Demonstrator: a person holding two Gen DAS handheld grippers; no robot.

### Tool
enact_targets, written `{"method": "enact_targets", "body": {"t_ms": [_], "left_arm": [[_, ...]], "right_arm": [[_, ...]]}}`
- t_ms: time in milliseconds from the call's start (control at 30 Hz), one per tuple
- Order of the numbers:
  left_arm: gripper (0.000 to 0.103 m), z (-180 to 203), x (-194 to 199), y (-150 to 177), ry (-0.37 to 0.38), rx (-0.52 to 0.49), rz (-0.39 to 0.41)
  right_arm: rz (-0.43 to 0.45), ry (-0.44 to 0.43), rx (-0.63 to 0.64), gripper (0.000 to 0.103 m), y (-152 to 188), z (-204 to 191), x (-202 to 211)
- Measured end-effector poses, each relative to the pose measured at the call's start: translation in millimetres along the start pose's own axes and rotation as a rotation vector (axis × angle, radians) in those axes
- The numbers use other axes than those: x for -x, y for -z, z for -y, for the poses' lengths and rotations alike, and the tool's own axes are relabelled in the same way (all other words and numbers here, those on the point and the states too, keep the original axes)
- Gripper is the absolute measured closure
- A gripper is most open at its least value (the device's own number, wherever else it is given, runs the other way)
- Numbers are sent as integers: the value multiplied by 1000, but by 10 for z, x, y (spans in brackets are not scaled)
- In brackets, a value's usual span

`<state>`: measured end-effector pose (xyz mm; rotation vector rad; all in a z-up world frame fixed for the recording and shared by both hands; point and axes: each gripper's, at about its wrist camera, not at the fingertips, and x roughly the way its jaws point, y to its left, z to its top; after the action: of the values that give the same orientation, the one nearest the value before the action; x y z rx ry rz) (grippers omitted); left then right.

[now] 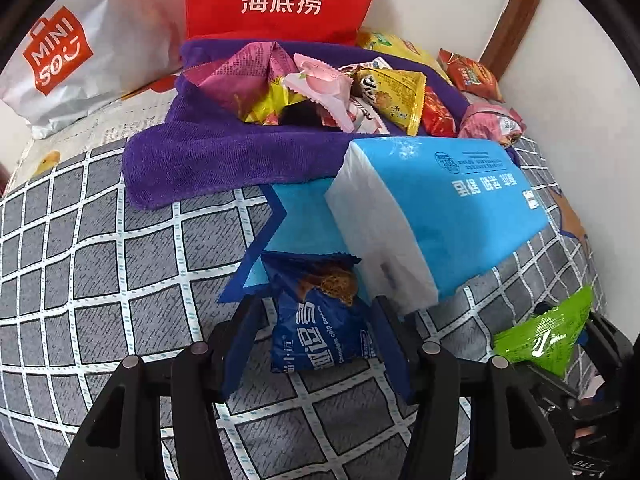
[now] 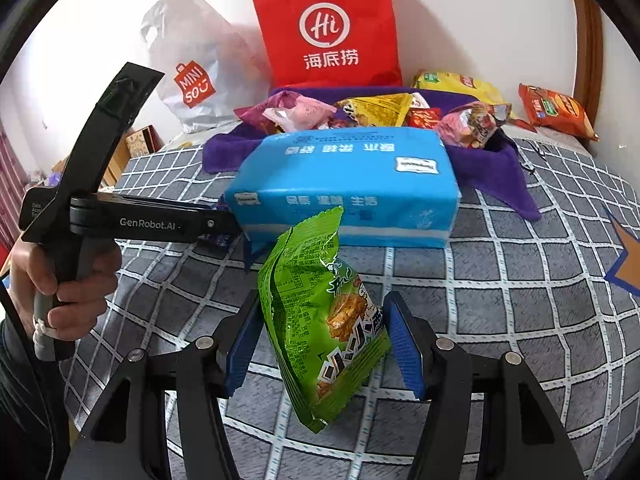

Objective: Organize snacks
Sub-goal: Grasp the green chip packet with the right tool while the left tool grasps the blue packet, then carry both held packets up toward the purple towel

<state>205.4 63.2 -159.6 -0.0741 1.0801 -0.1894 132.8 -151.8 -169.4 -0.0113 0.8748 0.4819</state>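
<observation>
My left gripper [image 1: 316, 320] is shut on a dark blue chocolate chip cookie packet [image 1: 320, 316], held between the blue pads just over the checked bed cover, beside the blue tissue pack [image 1: 440, 216]. My right gripper [image 2: 324, 328] is shut on a green snack packet [image 2: 324, 320], which hangs upright between its pads; the packet also shows in the left wrist view [image 1: 548, 332]. A pile of snack packets [image 1: 332, 84] lies on a purple towel [image 1: 224, 156] at the back. The left gripper's body [image 2: 148, 220] reaches to the tissue pack [image 2: 344, 188] in the right wrist view.
A red paper bag [image 2: 328, 28] and a white Miniso plastic bag [image 2: 192, 68] stand against the wall behind the towel. Yellow and orange snack bags [image 2: 556, 108] lie at the back right. The grey checked bed cover [image 2: 520, 300] spreads in front.
</observation>
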Motion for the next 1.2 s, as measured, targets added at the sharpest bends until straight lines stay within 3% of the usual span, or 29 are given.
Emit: {"method": "enact_targets", "body": {"t_ms": [67, 133, 200, 400, 633, 1200], "left_arm": [[50, 34, -12, 1, -35, -10, 10], [62, 72, -24, 15, -84, -31, 28], [63, 88, -16, 57, -115, -36, 51], [65, -1, 129, 184, -73, 8, 55], [65, 58, 421, 288, -22, -10, 88], [65, 322, 754, 208, 59, -28, 155]], "right_arm": [[-4, 11, -12, 43, 12, 56, -7], [-10, 24, -32, 43, 21, 133, -19], [-14, 33, -48, 43, 29, 201, -24], [-13, 63, -66, 43, 21, 320, 6], [15, 59, -63, 43, -91, 285, 115], [83, 102, -21, 43, -374, 186, 386]]}}
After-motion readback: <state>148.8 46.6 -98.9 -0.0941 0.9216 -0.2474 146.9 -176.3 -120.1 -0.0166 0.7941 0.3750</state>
